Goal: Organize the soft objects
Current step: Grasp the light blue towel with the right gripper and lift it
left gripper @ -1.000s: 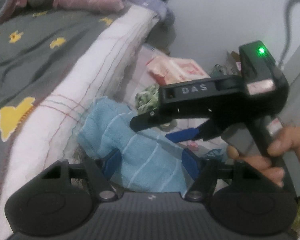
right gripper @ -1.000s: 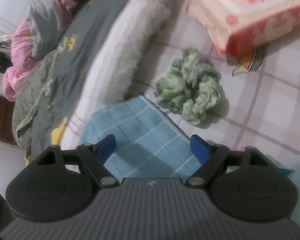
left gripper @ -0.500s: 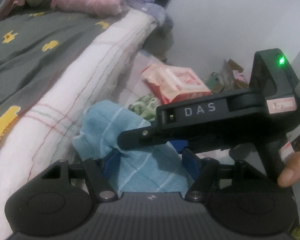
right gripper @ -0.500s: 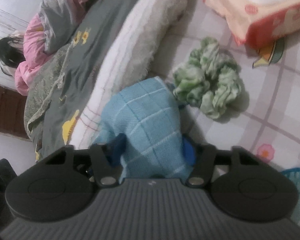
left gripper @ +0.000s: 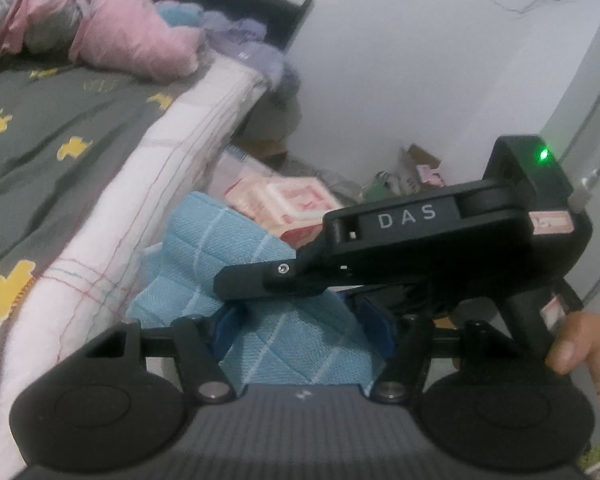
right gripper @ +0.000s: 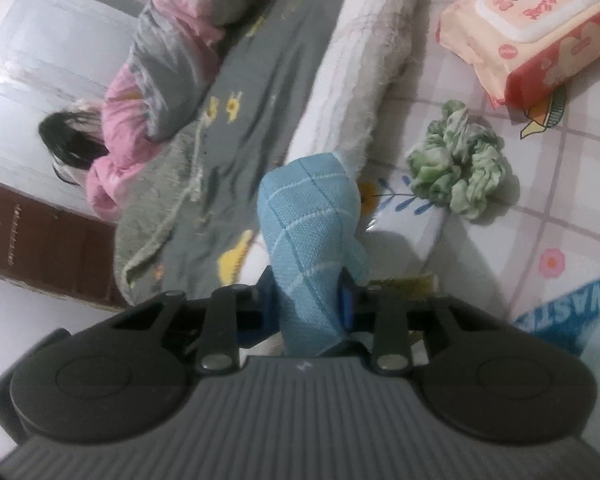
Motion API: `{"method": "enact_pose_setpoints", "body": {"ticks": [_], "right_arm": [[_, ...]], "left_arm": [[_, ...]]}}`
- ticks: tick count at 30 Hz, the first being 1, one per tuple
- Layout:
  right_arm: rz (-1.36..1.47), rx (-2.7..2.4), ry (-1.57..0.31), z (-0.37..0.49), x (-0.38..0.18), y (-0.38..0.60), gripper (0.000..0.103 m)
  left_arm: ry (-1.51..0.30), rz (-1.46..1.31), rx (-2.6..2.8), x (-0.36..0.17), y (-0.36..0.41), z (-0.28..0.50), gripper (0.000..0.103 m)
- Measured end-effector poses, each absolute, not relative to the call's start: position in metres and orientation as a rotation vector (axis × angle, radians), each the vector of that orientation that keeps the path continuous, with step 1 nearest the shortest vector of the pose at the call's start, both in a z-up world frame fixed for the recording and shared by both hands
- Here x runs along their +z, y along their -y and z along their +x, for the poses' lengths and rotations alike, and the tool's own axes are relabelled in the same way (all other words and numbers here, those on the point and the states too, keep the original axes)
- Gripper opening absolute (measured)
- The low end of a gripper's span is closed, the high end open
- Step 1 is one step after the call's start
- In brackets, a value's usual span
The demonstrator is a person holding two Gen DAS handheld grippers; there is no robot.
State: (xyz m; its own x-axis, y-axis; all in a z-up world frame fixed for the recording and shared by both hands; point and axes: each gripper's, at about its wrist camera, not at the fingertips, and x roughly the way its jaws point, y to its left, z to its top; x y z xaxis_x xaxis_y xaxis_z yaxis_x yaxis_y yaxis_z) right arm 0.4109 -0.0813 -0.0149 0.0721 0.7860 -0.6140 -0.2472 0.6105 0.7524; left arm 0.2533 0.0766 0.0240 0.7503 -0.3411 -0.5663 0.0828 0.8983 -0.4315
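Beside the bed (right gripper: 284,92), both hand-held grippers pinch one blue checked cloth (right gripper: 312,240): the right hand-held gripper (right gripper: 309,300) is closing on a bunched end, the left hand-held gripper (left gripper: 296,324) closing on another fold. Uneven grips could let it slip loose. Near it lie a green scrunchie (right gripper: 456,172) and wipes pack (right gripper: 528,28), neither blocking.

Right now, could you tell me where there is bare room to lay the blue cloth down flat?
The checked mat is bare right of the blue cloth, below the green scrunchie. The grey blanket offers open room too. It is crowded near the wipes pack and scrunchie.
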Motion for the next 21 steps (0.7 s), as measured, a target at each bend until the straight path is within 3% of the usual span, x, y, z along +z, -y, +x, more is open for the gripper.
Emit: {"method": "enact_pose_setpoints", "body": {"ticks": [13, 21], "right_arm": [[0.652, 0.849, -1.082, 0.331, 0.050, 0.153, 0.028], [0.935, 0.709, -1.007, 0.241, 0.020, 0.245, 0.021]], "left_arm": [[-0.571, -0.320, -0.397, 0.076, -0.032, 0.191, 0.068], [-0.644, -0.238, -0.598, 0.061, 0.023, 0.147, 0.070]]}}
